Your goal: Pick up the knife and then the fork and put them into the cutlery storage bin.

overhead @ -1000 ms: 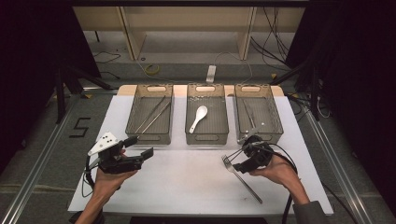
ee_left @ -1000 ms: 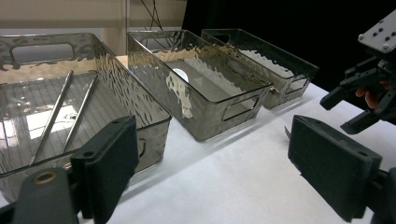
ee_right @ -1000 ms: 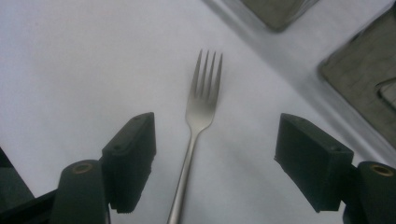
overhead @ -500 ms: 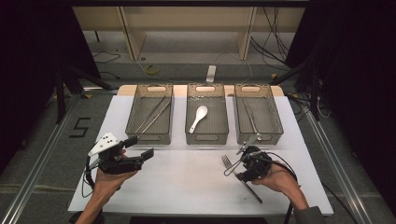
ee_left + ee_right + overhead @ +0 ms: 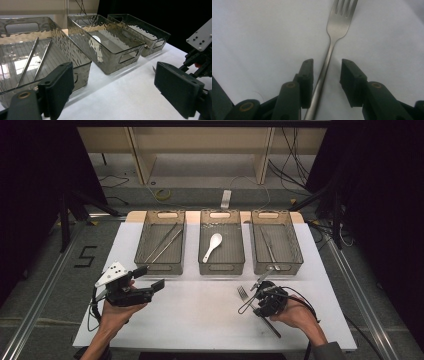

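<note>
A steel fork [image 5: 243,293] lies flat on the white table, tines toward the bins. My right gripper [image 5: 253,302] is down over its handle, and its jaws have just been closing. In the right gripper view the fork [image 5: 338,25] runs up between the two pads of the right gripper [image 5: 325,66]. The handle lies close to the left pad and a gap stays on the right, so the grip is open. My left gripper [image 5: 150,277] hovers at the table's left, open, with nothing between its pads [image 5: 58,85].
Three clear bins stand in a row at the back. The left bin [image 5: 159,268] holds two long metal sticks, the middle bin [image 5: 221,270] a white spoon [image 5: 214,244], the right bin [image 5: 278,270] thin metal cutlery. Bare white tabletop [image 5: 200,310] lies between my hands.
My right gripper has sunk onto the fork and its jaws have narrowed around the handle. The left gripper has stayed where it was.
</note>
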{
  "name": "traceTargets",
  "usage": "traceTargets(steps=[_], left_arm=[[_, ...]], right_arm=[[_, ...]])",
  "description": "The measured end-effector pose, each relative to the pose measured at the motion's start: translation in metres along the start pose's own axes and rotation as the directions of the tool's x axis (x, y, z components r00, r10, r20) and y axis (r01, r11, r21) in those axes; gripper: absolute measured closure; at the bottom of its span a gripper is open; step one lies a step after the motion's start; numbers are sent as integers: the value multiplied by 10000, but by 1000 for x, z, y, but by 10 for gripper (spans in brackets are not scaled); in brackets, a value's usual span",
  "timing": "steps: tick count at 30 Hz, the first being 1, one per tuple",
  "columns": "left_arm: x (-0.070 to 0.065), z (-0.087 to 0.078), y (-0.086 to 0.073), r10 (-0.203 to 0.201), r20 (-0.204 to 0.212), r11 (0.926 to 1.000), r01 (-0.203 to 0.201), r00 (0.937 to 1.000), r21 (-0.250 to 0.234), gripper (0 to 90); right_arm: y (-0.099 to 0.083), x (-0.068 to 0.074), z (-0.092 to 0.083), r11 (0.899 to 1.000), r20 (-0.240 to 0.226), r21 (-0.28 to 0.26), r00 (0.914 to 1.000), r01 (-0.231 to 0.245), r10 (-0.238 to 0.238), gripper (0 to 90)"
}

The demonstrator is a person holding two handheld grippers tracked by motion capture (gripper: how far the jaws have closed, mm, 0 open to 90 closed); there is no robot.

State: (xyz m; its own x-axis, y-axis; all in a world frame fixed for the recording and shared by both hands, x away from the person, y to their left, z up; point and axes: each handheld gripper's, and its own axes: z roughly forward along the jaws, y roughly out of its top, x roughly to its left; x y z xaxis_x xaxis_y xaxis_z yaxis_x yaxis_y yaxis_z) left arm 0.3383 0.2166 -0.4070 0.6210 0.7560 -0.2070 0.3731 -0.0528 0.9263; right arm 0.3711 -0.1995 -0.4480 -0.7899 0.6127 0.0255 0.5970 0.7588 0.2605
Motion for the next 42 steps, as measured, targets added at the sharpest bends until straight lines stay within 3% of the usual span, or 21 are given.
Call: traceTargets(steps=[9,18,37,42], left_arm=[[0,0,0,-7,7,10000,7,10000,-5,155],[-1,1,0,-18,0,10000,18,10000,-27,155],[-1,1,0,28,-23,10000,-28,10000,-14,155],[-2,1,0,48,-24,10000,-48,10000,-2,155]], right_arm=[[0,-2,6,9999,-106,94,9999,99,-98,715],[2,3,8,9984,-6,291,9988,493,-493,764],[2,0,9,9985,15,315,9990,446,-447,828],[2,0,9,9974,127,339,9979,630,-634,848]])
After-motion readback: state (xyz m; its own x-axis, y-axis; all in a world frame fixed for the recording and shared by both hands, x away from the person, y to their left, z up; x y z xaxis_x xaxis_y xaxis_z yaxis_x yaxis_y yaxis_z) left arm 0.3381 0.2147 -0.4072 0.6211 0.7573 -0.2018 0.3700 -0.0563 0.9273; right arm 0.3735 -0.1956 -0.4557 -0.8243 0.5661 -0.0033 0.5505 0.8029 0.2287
